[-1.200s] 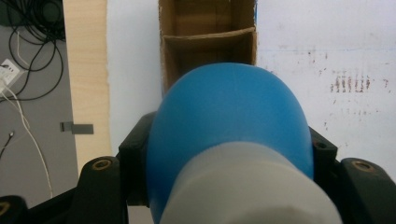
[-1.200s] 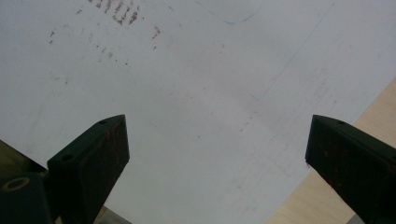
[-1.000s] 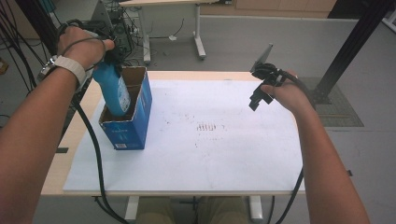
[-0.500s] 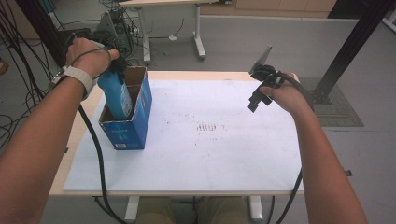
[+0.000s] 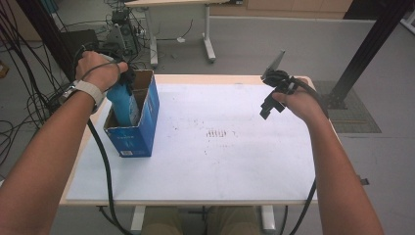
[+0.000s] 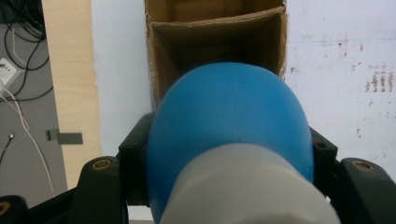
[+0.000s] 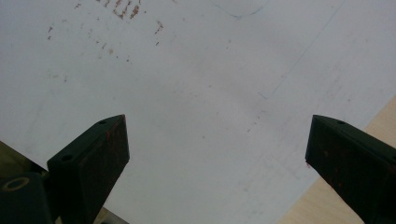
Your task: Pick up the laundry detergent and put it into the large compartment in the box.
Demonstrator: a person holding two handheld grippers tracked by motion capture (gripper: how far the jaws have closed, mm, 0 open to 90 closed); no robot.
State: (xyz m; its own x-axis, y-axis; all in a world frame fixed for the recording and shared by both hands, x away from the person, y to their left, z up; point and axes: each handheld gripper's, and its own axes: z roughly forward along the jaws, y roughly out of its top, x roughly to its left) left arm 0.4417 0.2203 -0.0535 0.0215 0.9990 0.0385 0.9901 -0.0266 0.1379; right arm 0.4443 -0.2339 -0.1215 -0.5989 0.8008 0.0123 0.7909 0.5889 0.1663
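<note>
Left gripper (image 5: pixel 128 81) clamped on blue bottle (image 5: pixel 122 102), partly inside open cardboard box (image 5: pixel 139 137) at table's nine o'clock: lower straight, keep clear of flaps, release only once seated; right gripper (image 5: pixel 268 104), jaws apart, idle at two o'clock.

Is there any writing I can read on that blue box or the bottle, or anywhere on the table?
Box: a small white label low on its blue front, too small and blurred to read.
Bottle: no text to be seen.
Table sheet: only brown smudges, no words.
</note>
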